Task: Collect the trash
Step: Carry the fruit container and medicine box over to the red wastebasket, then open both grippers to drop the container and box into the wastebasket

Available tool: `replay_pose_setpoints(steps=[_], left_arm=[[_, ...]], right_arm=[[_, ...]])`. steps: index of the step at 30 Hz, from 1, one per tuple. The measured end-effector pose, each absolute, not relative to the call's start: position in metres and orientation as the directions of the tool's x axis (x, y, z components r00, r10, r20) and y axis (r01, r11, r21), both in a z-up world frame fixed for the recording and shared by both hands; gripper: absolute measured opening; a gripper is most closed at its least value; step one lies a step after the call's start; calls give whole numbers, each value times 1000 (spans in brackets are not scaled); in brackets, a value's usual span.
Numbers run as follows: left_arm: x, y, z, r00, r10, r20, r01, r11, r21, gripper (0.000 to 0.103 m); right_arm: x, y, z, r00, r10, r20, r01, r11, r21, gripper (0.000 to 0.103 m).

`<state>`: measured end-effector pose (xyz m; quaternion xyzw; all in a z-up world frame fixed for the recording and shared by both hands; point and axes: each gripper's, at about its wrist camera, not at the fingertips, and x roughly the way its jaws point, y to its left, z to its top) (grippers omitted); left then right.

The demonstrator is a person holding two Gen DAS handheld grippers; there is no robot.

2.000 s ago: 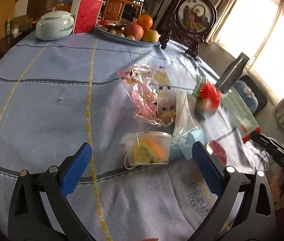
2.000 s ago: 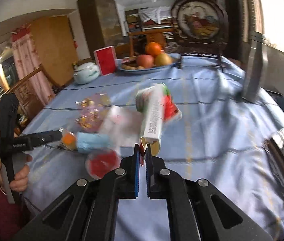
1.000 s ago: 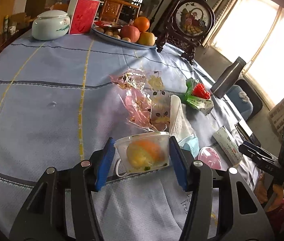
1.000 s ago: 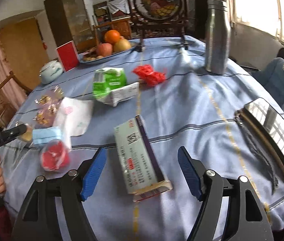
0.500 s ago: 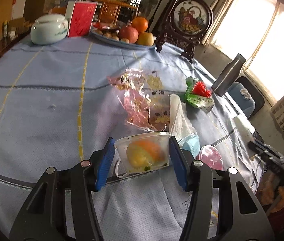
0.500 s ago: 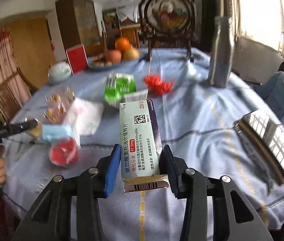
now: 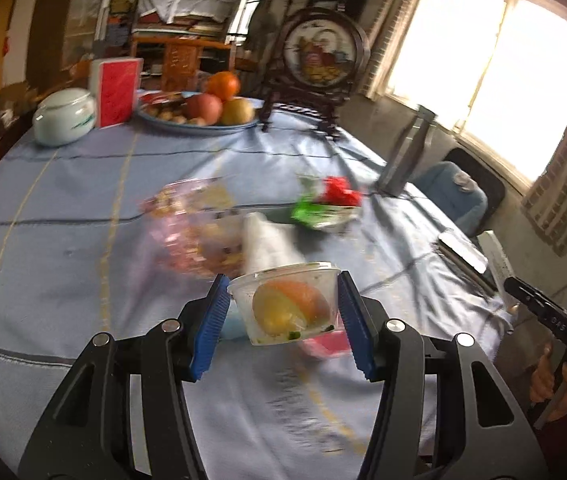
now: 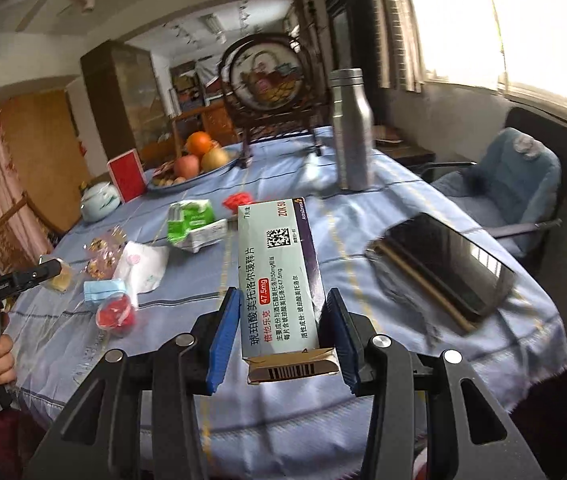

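Holding two bits of trash clear of the surface (image 8: 363, 208) rn. My left hand-held gripper (image 7: 283, 322) is clamped on a clear plastic cup (image 7: 285, 304) w/ orange and yellow fruit scraps inside, blue pads pressed on both its sides, cup tilted and lifted above the near edge. My right hand-held gripper (image 8: 281, 334) has just been closing and now pinches a medicine box (image 8: 279, 276) by its long sides, barcode end toward me, box raised over the near edge.

Trash lying on the cloth: blue face mask (image 8: 104, 291) and red-lidded cup (image 8: 116, 314) near the near-left edge, white tissue (image 8: 143, 266) just beside them, crinkly pink wrapper (image 8: 103, 252) beyond, green-white carton (image 8: 195, 226) and red scrap (image 8: 237, 201) toward the middle.

Not trash, I think: phone (image 8: 447, 264) on a dark case by the right edge, steel bottle (image 8: 349, 132) at the far right, fruit plate (image 8: 191, 168), red card (image 8: 126, 178) and white lidded jar (image 8: 99, 200) along the far-left edge. Left view is motion-blurred.
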<state>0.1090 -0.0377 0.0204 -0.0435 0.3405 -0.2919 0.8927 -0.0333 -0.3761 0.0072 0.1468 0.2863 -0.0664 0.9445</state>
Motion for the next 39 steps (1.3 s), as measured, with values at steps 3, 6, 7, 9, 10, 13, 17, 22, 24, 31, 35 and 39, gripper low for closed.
replay_pose_setpoints(steps=[3,6,7,9,10,13,17,22,24,31,35,39], left_arm=[[97,-63,27,577,-578,-577,539,800,-263,54],[86,-87,31,548,-608,-575,586,769,-255,54],[83,-98,32,534,-620,-575,604,755,-254,54],[76,-116,33,504,-647,-572,638,726,-258,54],[73,-126,33,488,-661,-571,654,709,-262,54],[61,-161,32,429,-700,-571,707,654,-271,54],[45,-204,29,356,-727,-587,762,590,-269,54],[23,-246,21,280,-738,-614,809,526,-264,54],[16,-259,17,257,-735,-627,820,509,-260,54],[-17,-301,4,186,-712,-677,870,439,-223,54],[-35,-332,-8,119,-698,-706,898,378,-223,54],[-56,-366,-21,48,-676,-735,925,308,-222,54]], right_arm=[[-55,-395,6,831,-85,-550,258,934,246,44],[-83,-418,6,830,-143,-539,322,912,253,44],[-91,-424,6,828,-163,-537,342,905,252,44],[-115,-441,5,816,-215,-536,397,884,249,44],[-124,-448,4,809,-236,-538,420,873,247,44],[-160,-473,-4,775,-304,-555,500,831,244,44],[-203,-508,-30,697,-375,-611,612,755,236,44],[-232,-541,-97,576,-371,-729,713,664,225,45],[-235,-553,-132,524,-337,-782,739,636,221,45],[-249,-582,-212,437,-256,-862,823,501,268,64],[-266,-590,-200,480,-289,-828,822,477,311,64],[-286,-601,-189,513,-320,-797,823,448,350,67]])
